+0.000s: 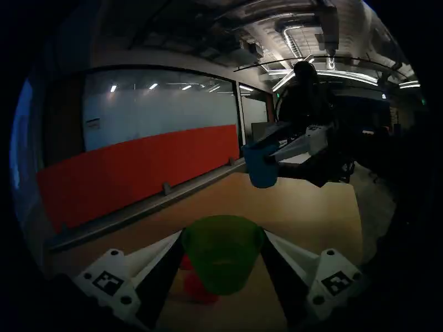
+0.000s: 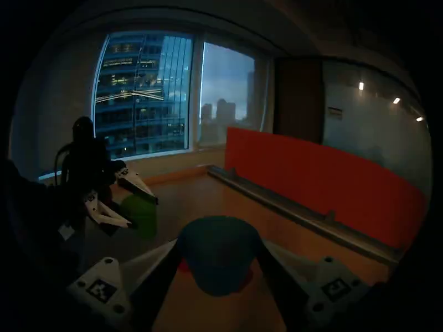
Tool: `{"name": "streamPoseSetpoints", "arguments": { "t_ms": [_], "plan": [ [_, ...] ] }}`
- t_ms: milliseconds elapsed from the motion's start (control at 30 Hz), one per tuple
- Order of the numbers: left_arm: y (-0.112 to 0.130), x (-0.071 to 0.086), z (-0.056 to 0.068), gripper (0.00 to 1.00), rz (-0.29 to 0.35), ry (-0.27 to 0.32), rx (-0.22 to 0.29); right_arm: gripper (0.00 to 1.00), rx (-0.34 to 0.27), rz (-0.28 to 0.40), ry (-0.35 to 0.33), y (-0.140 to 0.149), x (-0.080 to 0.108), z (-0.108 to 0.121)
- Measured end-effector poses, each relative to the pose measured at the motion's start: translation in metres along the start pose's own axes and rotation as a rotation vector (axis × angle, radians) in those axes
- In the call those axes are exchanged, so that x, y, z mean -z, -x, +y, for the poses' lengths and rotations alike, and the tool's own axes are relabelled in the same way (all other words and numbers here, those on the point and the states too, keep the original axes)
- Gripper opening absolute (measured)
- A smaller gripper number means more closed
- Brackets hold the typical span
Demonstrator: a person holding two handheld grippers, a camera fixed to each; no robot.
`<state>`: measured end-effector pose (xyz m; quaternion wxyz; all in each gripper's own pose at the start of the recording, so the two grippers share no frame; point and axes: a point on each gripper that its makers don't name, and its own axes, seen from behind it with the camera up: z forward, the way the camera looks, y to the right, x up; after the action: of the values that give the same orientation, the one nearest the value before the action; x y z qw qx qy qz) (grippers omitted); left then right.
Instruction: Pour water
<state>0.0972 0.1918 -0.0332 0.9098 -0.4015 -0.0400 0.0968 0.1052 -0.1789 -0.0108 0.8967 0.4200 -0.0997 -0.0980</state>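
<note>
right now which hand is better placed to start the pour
The right gripper, likely: it clamps the blue cup, which the left gripper view shows raised over the table, seemingly higher than the green cup. The left gripper holds that one to receive. I cannot see water in either.
</note>
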Motion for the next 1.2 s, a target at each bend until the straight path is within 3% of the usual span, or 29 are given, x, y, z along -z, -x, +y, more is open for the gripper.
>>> {"name": "streamPoseSetpoints", "arguments": {
  "t_ms": [367,900,1200],
  "plan": [
    [0.025,0.002,-0.006,0.88,-0.053,-0.011,0.002,0.93,0.013,-0.072,-0.010,0.034,-0.008,0.000],
    [0.084,0.006,-0.019,0.88,-0.206,-0.037,0.017,0.93,0.019,-0.162,-0.026,0.077,-0.023,-0.001],
    [0.108,0.007,-0.020,0.88,-0.270,-0.033,0.013,0.94,0.019,-0.206,-0.028,0.099,-0.028,0.003]
  ]
}}
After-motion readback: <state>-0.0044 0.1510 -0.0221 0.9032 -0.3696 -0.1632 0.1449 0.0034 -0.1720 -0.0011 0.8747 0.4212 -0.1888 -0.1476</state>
